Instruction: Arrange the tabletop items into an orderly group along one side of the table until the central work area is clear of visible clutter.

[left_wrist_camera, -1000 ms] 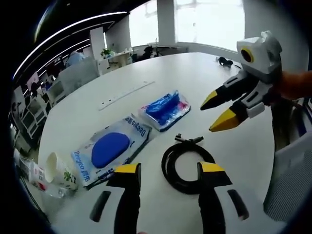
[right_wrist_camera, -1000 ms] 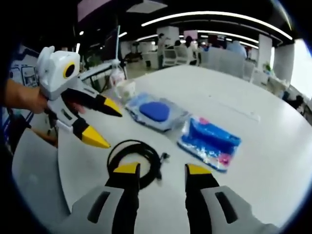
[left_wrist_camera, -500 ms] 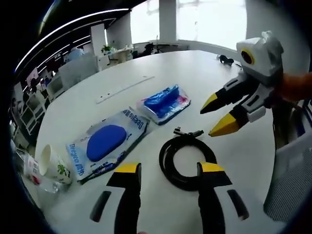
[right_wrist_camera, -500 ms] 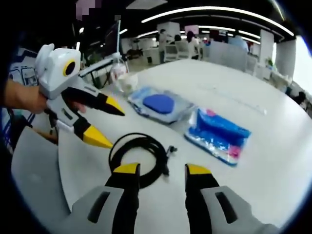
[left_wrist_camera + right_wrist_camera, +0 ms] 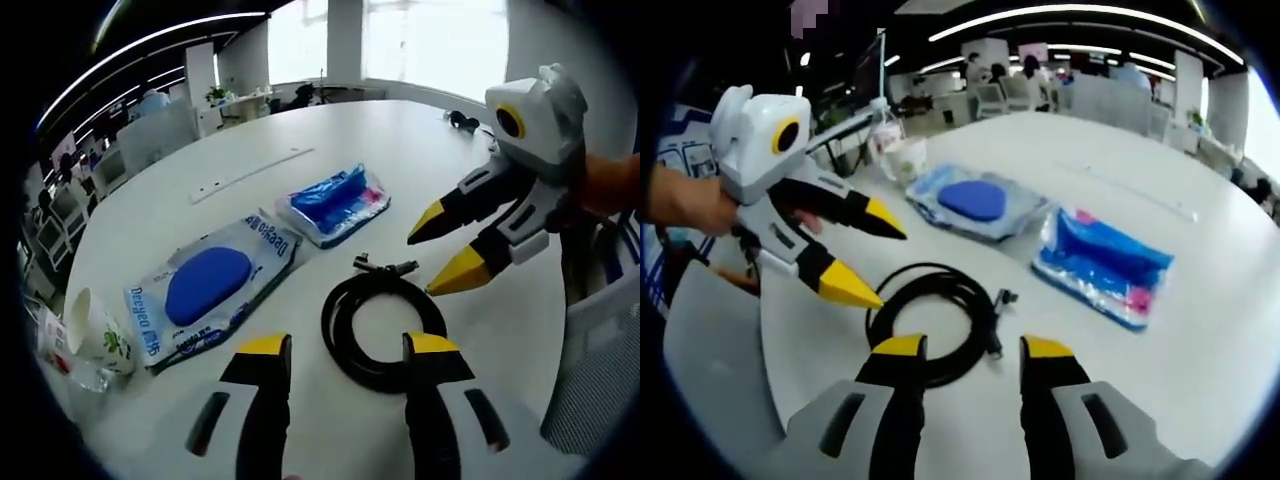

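Bright daylight from the windows blows out (strip lights too); fisheye bends the table edges.

An open-plan office. Beyond the white table stand rows of desks and chairs. Strip lights run overhead.

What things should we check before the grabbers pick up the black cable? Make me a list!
1. Left gripper open: ok, its jaws stand apart above the table.
2. Right gripper open: ok, jaws apart.
3. Black cable free to lift: ok, it lies coiled on the white table, nothing on top.
4. Cable apart from the wipes pack and the blue packet: ok, bare table lies between them.
5. Cable inside a gripper's jaws: not ok, both grippers hover near it, neither holds it.
6. Paper cup standing safely: not ok, it lies on its side near the table's edge.
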Demonstrator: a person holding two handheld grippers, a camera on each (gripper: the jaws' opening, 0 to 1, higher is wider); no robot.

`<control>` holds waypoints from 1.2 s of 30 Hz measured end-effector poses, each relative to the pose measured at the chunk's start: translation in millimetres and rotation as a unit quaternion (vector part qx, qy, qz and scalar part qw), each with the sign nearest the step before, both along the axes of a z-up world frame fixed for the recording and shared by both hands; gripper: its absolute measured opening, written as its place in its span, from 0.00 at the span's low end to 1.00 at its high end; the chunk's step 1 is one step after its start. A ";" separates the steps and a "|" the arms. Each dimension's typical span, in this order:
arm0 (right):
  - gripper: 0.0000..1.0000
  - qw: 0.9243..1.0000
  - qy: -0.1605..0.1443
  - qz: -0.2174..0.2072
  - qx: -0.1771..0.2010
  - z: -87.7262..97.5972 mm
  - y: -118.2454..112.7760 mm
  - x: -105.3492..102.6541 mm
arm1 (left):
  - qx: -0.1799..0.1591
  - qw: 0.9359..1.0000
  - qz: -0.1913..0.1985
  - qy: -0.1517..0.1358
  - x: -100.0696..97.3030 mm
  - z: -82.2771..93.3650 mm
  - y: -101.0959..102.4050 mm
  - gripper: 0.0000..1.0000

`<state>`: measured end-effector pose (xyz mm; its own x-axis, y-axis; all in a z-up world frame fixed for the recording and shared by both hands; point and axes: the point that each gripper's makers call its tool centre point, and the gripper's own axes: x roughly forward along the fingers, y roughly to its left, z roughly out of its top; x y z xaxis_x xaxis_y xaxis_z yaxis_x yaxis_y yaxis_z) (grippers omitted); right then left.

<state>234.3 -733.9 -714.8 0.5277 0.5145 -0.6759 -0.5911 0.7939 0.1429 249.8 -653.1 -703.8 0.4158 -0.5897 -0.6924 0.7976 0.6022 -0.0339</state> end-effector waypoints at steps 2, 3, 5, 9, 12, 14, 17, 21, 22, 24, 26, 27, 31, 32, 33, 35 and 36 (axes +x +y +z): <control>0.33 1.000 0.004 -0.004 -0.001 -2.1 0.1 -0.9 | -0.001 1.000 0.000 0.002 1.0 -2.3 -0.6 0.43; 0.33 1.000 0.005 -0.005 -0.001 -2.9 0.3 -1.3 | -0.001 1.000 0.001 0.003 0.2 -2.3 -0.8 0.43; 0.33 1.000 0.011 -0.008 -0.001 -5.7 0.8 -2.6 | -0.002 1.000 0.000 0.007 -0.9 -4.5 -1.5 0.43; 0.33 1.000 0.018 -0.010 -0.001 -9.8 1.6 -4.4 | 0.001 1.000 -0.002 0.012 -2.9 -10.4 -1.9 0.43; 0.32 1.000 0.022 -0.013 -0.001 -11.8 1.7 -4.1 | 0.000 1.000 -0.002 0.014 -2.7 -13.3 -2.1 0.42; 0.32 1.000 0.024 -0.016 -0.002 -12.9 1.9 -3.5 | 0.000 1.000 -0.002 0.016 -3.1 -12.9 -2.1 0.42; 0.31 0.999 0.028 -0.020 -0.002 -14.6 3.3 -2.7 | -0.001 1.000 -0.002 0.017 -1.3 -15.4 -2.4 0.41; 0.32 0.999 0.033 -0.019 -0.001 -16.9 8.1 -3.4 | -0.001 1.000 0.000 0.019 0.7 -16.9 -3.1 0.40; 0.32 0.999 0.032 -0.018 -0.005 -17.5 8.2 -3.3 | -0.001 1.000 0.000 0.020 0.9 -17.6 -3.3 0.40; 0.32 0.999 0.035 -0.020 -0.006 -18.7 7.3 -3.4 | 0.000 1.000 -0.001 0.021 1.9 -20.6 -3.7 0.40; 0.31 0.999 0.038 -0.022 -0.007 -19.7 6.5 -3.5 | 0.001 1.000 -0.003 0.021 0.9 -21.0 -4.2 0.39; 0.31 0.999 0.039 -0.021 -0.010 -20.9 6.0 -3.6 | 0.001 1.000 -0.003 0.022 1.3 -22.2 -4.1 0.39; 0.30 0.999 0.039 -0.022 -0.017 -23.9 5.5 -4.1 | 0.004 1.000 -0.002 0.024 2.2 -25.6 -4.1 0.37; 0.30 0.999 0.039 -0.021 -0.018 -24.5 5.3 -4.2 | 0.003 1.000 -0.003 0.023 2.4 -25.5 -4.5 0.36; 0.30 0.999 0.041 -0.022 -0.018 -25.0 5.4 -4.3 | 0.003 1.000 -0.004 0.024 2.2 -26.3 -4.8 0.36; 0.30 0.999 0.042 -0.024 -0.018 -25.2 5.6 -4.2 | 0.006 1.000 -0.003 0.024 2.8 -27.9 -4.7 0.36; 0.29 0.999 0.043 -0.025 -0.020 -26.5 5.2 -3.4 | 0.006 1.000 -0.003 0.025 3.1 -28.2 -5.0 0.36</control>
<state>230.8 -728.7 -741.3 0.4915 0.4603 -0.7393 -0.5367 0.8286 0.1592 252.9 -658.1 -732.1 0.3770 -0.5842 -0.7187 0.7993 0.5973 -0.0663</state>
